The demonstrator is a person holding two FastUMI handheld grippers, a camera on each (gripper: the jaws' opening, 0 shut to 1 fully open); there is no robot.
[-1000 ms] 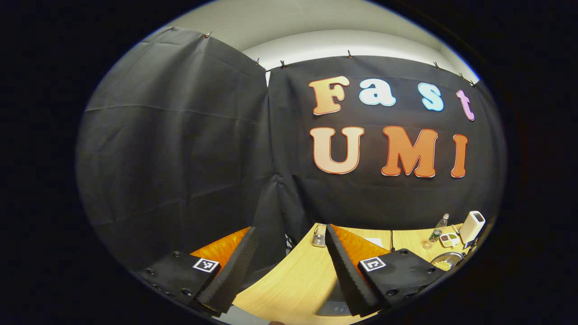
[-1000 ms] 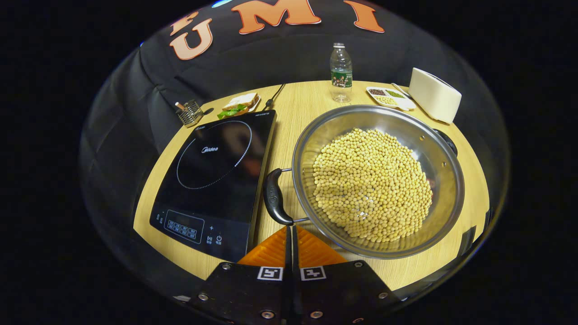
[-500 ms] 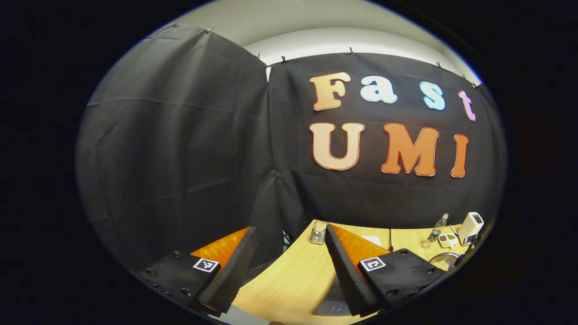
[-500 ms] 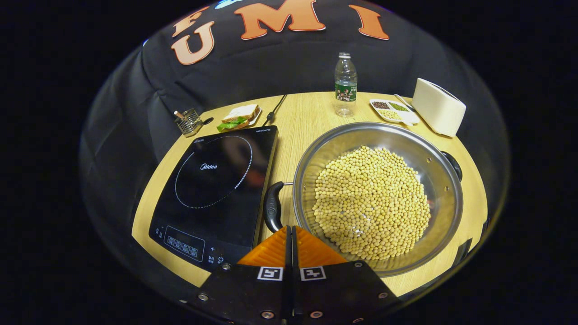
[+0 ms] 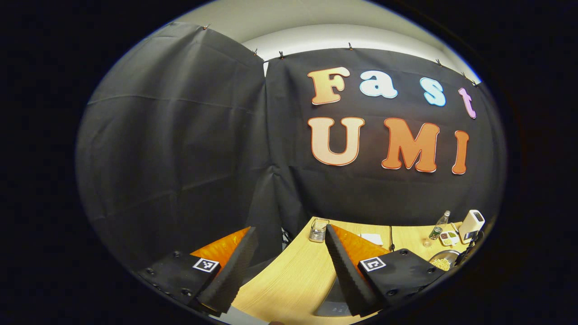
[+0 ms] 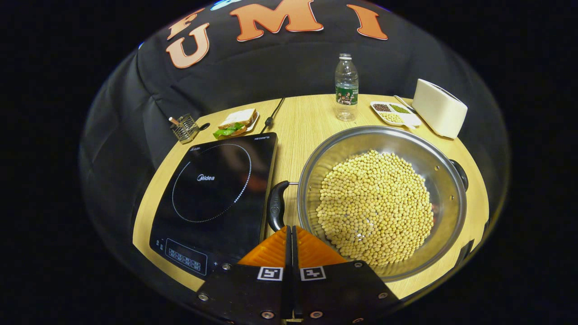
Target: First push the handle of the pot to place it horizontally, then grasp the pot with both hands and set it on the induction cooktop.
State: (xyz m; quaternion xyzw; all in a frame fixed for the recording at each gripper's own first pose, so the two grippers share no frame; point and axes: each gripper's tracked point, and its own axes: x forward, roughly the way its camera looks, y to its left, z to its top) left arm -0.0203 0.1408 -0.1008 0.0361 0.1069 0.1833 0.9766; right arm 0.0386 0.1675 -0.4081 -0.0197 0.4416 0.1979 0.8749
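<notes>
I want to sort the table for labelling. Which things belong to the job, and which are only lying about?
For the job:
pot of beans
pot handle
induction cooktop
right hand-held gripper, shut

Lying about:
water bottle
sandwich
white toaster
seed tray
wire holder

- The left gripper (image 5: 286, 253) is pointing level toward the booth's back corner, raised above the desk (image 5: 293, 280) edge; its two fingers are standing wide apart, dark ribbed pads (image 5: 228, 275) facing each other across an empty gap; nothing is lying between them.
- The right gripper (image 6: 289, 237) is tilting downward over the desk; its two orange fingers (image 6: 271, 248) are lying pressed together with only a thin seam between them, gripping nothing; the tips are sitting right at the near end of the pot's black handle (image 6: 274, 210), contact being unclear.
</notes>
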